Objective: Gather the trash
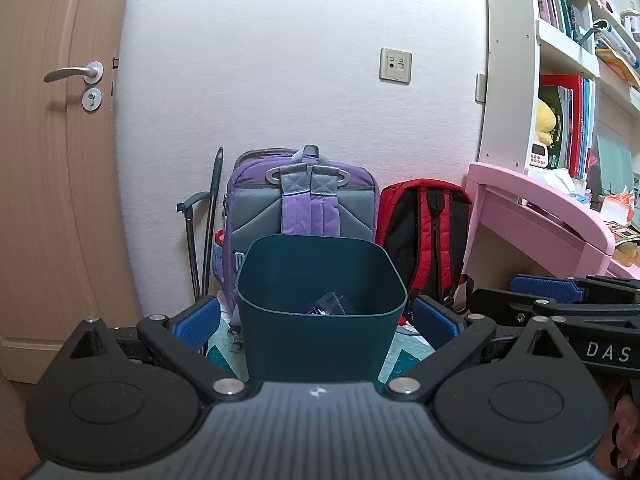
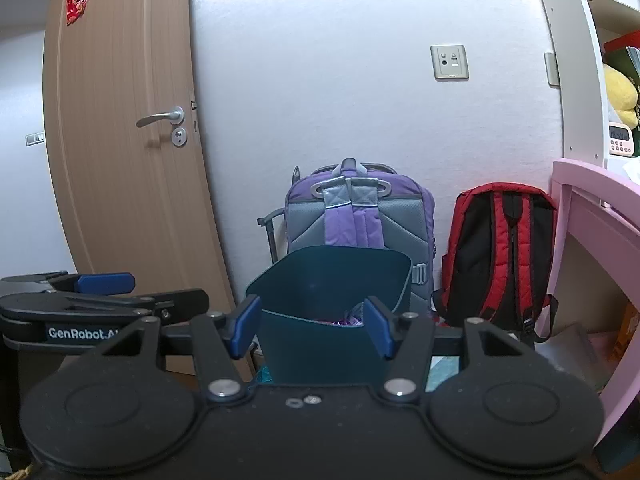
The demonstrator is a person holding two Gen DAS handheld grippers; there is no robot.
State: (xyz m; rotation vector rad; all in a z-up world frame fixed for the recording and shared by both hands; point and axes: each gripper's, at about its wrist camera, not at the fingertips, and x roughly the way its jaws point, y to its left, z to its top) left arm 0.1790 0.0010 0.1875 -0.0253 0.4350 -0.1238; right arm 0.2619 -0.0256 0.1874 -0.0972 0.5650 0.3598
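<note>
Surroundings: a purple and grey backpack (image 1: 302, 196) and a red and black backpack (image 1: 426, 236) stand side by side against the white wall, between a brown wooden door (image 1: 52, 160) and a pink desk (image 1: 540, 208).
In the way: nothing lies between either pair of tongs and the bin; the purple backpack stands just behind it.
Bin: a dark teal plastic waste bin (image 1: 320, 308) stands on the floor, open-topped, with crumpled clear and purple trash (image 1: 330, 306) inside.
Left gripper (image 1: 316, 320): jaws spread wide, empty, blue pads either side of the bin, not touching it.
Right gripper (image 2: 312, 328): jaws well apart, empty, above the bin's near rim.
Count: two backpacks, one bin, two grippers.
</note>
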